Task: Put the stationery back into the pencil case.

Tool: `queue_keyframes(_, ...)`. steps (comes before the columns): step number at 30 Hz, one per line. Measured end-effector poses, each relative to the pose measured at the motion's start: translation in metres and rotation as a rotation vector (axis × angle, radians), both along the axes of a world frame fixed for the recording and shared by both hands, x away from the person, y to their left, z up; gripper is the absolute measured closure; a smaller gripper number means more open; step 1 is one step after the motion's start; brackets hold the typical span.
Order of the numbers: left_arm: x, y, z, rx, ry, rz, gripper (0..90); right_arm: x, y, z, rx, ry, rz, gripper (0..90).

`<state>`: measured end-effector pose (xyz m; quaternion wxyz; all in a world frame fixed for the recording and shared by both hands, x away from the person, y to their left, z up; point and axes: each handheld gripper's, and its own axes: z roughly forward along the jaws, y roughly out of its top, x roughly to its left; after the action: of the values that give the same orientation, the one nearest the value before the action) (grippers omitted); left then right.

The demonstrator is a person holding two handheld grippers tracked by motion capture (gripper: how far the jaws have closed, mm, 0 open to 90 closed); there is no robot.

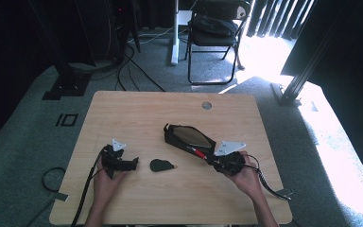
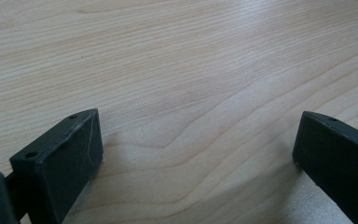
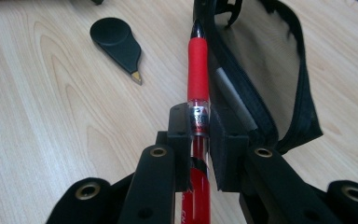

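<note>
Right gripper view has the right gripper (image 3: 200, 140) clamped on a red pen (image 3: 198, 70), tip aimed at the open mouth of the black pouch (image 3: 261, 70), so it looks like the loading step. Next it needs a straight push in past the zipper edge. Left gripper (image 2: 196, 154) sits on the table (image 2: 168, 56), jaws apart, nothing between them.

On a pale wooden table (image 1: 137, 109), the right gripper (image 1: 207, 157) holds a thin red pen (image 1: 197, 152) at the edge of an open black fabric pouch (image 1: 189, 138). The left gripper (image 1: 133, 163) rests near a small black teardrop-shaped object (image 1: 160, 165).
</note>
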<state>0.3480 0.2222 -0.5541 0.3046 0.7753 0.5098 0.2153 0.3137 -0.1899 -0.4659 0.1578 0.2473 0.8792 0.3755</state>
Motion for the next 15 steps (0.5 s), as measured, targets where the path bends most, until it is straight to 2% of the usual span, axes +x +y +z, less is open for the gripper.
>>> queue_keyframes(15, 0.0, 0.0, 0.0, 0.0, 0.0, 0.0, 1.9, 0.005, 0.001, 0.014, 0.001, -0.023, 0.002, 79.3)
